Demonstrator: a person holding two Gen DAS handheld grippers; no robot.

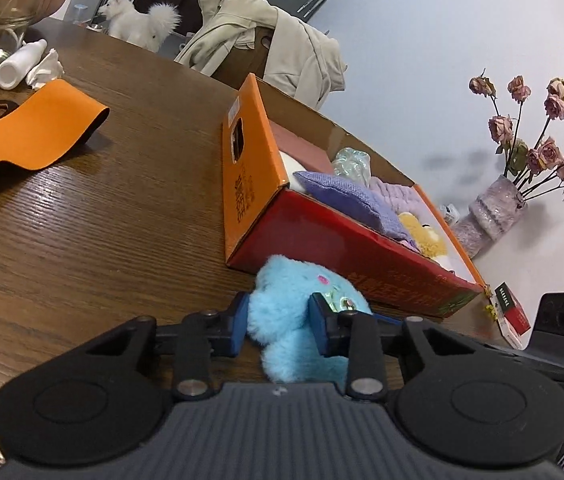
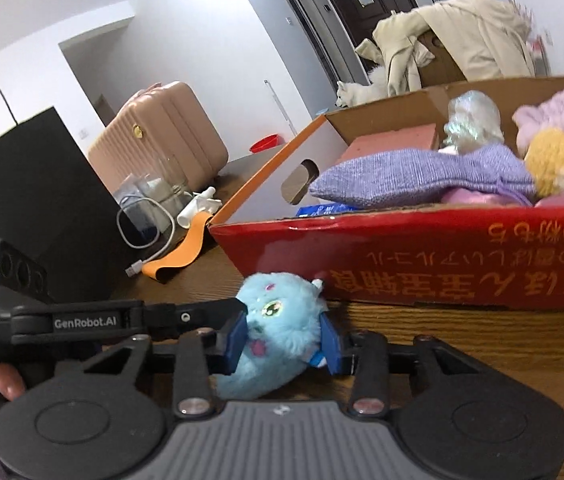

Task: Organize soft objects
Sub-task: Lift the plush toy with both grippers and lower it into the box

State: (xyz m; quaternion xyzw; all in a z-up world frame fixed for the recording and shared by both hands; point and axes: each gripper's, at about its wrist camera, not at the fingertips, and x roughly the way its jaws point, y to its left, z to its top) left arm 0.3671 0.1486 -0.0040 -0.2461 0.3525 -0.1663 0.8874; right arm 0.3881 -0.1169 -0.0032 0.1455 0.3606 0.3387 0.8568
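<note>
A fluffy light-blue plush toy (image 1: 282, 320) (image 2: 278, 320) lies on the wooden table (image 1: 102, 240), right against the front wall of a red and orange cardboard box (image 1: 346, 256) (image 2: 422, 252). My left gripper (image 1: 280, 326) has its blue pads pressed into the fur on both sides. From the other side, my right gripper (image 2: 282, 340) clamps the same toy. Each gripper's body also shows in the other's view: the left gripper (image 2: 122, 320) and the right gripper (image 1: 562, 328). In the box lie a purple knitted cushion (image 1: 346, 196) (image 2: 422, 176), a yellow plush (image 1: 422, 232) (image 2: 562, 164) and other soft items.
An orange band (image 1: 34, 136), a white bottle (image 1: 18, 66) and a glass vase (image 1: 2, 12) sit far left on the table. Dried roses in a vase (image 1: 494, 212) and a red pack (image 1: 510, 312) are right of the box. A black bag (image 2: 22, 200), a white cable (image 2: 142, 220), a white dog (image 1: 138, 24).
</note>
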